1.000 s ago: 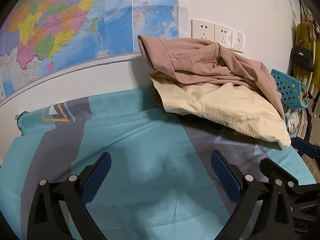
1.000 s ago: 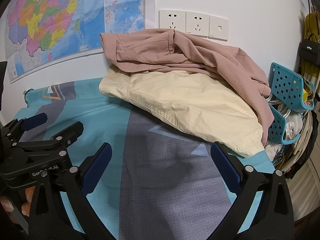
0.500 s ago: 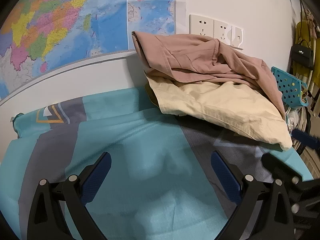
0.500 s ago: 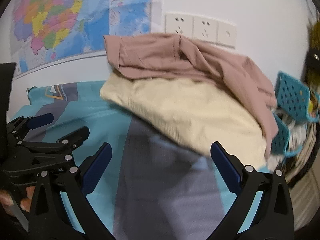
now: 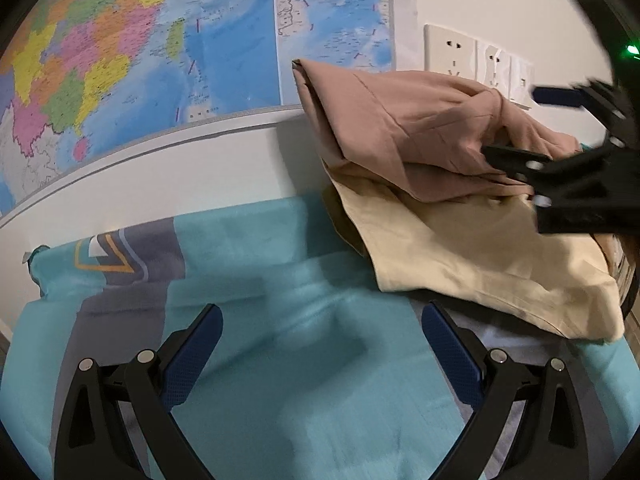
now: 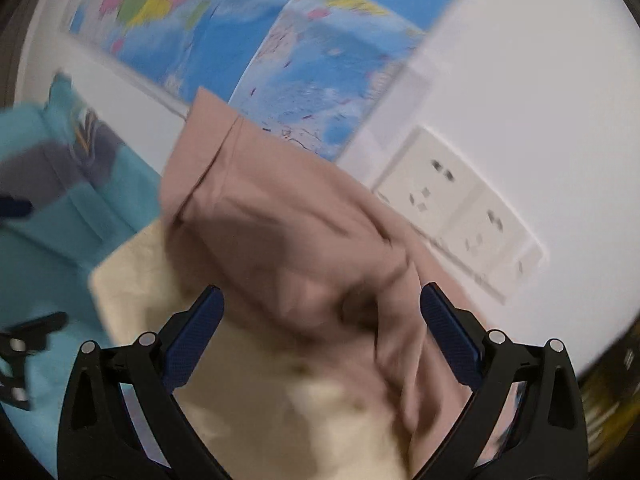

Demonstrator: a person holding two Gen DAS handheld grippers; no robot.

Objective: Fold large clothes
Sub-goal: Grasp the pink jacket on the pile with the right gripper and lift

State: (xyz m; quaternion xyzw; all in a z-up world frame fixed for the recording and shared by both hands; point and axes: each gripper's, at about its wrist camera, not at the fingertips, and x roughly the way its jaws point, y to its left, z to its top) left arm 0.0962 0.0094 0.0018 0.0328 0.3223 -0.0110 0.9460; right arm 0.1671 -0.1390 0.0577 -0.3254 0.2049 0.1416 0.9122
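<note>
- Against the white wall, at the far right of the bed, two garments are piled: a pink garment (image 5: 404,132) is laid on top of a cream garment (image 5: 480,256).
- Both garments are seen crumpled, not folded flat; the cream garment is spread towards the bed's right edge, and the pink garment is draped over its rear part.
- The pile is supported by a teal and grey patterned bedsheet (image 5: 280,320), which is shown bare in the area nearest the left gripper.
- The left gripper (image 5: 320,344) is held above the bedsheet, short of the pile, with its jaws set wide apart; nothing is held between the blue pads (image 5: 192,356).
- The right gripper (image 6: 320,320) is positioned directly over the pile, with its jaws likewise spread wide; pink fabric is seen between the fingers, but no grip on it is made.
- In the left wrist view, the right gripper (image 5: 560,140) is seen at the right, over the pink garment, and is blurred by motion.
- In the right wrist view, part of the left gripper (image 6: 24,344) is visible at the left edge, above the bedsheet (image 6: 48,200).
- A coloured map (image 5: 160,60) is fixed to the wall behind the bed, and a row of white sockets (image 5: 476,60) is mounted just right of it, above the pile.
</note>
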